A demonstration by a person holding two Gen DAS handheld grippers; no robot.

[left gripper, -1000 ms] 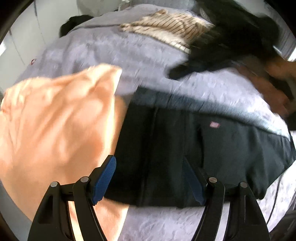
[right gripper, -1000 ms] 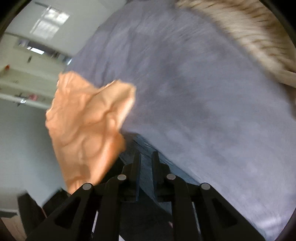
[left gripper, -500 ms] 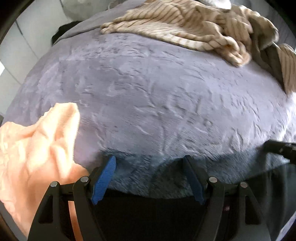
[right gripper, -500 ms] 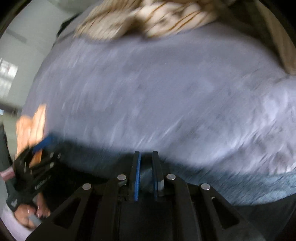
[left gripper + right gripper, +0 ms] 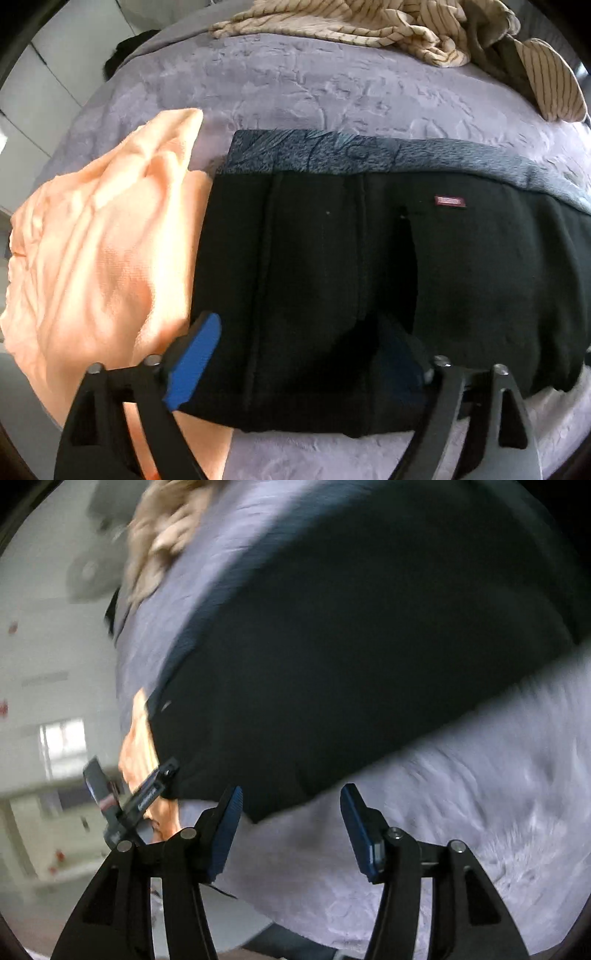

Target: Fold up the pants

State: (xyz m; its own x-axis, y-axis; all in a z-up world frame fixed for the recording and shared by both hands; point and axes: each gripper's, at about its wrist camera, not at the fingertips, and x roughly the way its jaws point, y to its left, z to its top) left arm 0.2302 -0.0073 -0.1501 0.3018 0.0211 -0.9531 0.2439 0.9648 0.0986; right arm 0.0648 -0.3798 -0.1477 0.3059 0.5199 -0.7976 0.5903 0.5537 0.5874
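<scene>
The black pants (image 5: 369, 266) lie folded in a long band across the purple-grey blanket (image 5: 332, 92). Grey fleece lining shows along their far edge, beside a small red label (image 5: 448, 201). My left gripper (image 5: 299, 350) hangs over their near left end. Its jaws are opening, the fabric lies under and between the blue pads (image 5: 195, 354), and I see no pinch. The right wrist view is blurred. There my right gripper (image 5: 291, 812) is opening just off a corner of the pants (image 5: 332, 664), with only blanket and that corner between its fingers. The left gripper (image 5: 144, 797) shows at the left.
An orange garment (image 5: 99, 258) lies crumpled against the left end of the pants, also seen as an orange garment (image 5: 136, 746) from the right. A striped beige garment (image 5: 369, 26) is heaped at the far side of the bed. White walls and cabinets (image 5: 44, 664) lie beyond the bed's left edge.
My right gripper was shut and now stands open; its view has swung round over the pants. The left gripper's jaws have widened, and its view has dropped back onto the pants.
</scene>
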